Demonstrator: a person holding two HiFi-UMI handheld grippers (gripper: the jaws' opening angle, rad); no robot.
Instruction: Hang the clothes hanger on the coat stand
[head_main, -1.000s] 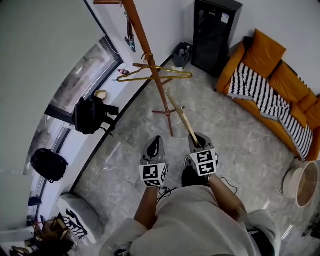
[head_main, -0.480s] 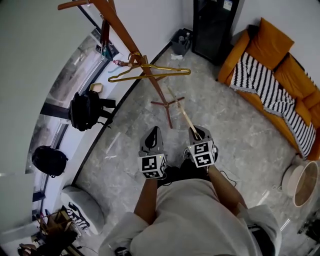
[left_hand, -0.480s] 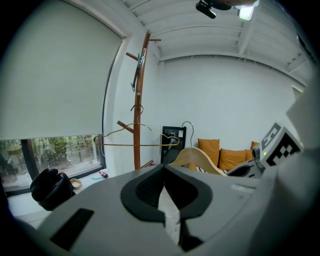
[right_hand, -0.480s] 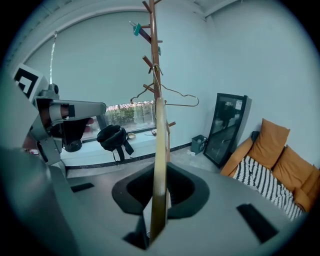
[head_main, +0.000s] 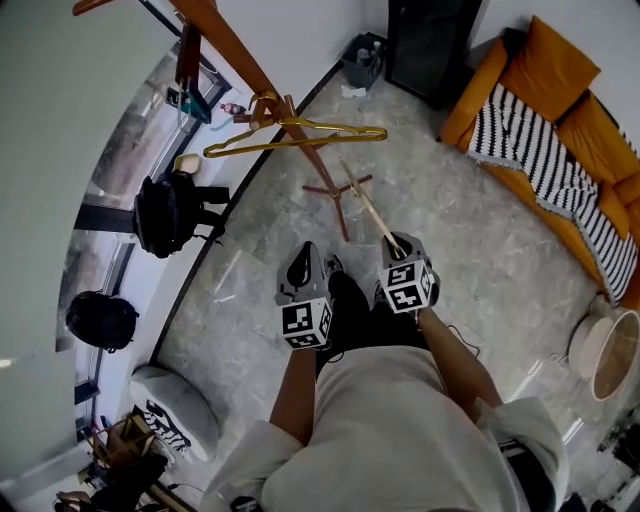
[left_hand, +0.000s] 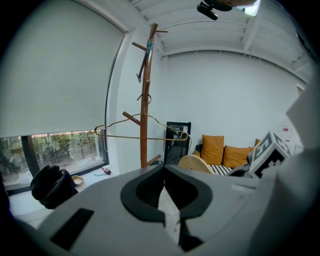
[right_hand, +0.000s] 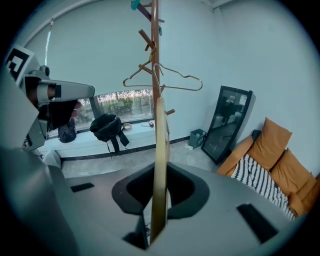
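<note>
One wooden hanger (right_hand: 160, 150) clamped in right hand-held gripper (head_main: 399, 255), facing coat stand (right_hand: 155, 60).

Orange sofa (head_main: 560, 60) under a striped blanket (head_main: 550, 175); black backpack (head_main: 165, 212) and round basket (head_main: 608, 352) well apart.

Coat stand (head_main: 235, 50) reddish-brown; wire hanger (head_main: 300, 141) gold; sofa (head_main: 545, 65) orange, throw (head_main: 535, 165) black-white striped; backpack (head_main: 165, 215) black.

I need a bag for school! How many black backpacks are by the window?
2. One black backpack sits on the sill nearest the coat stand; the other backpack lies farther along it. More may be hidden.
</note>
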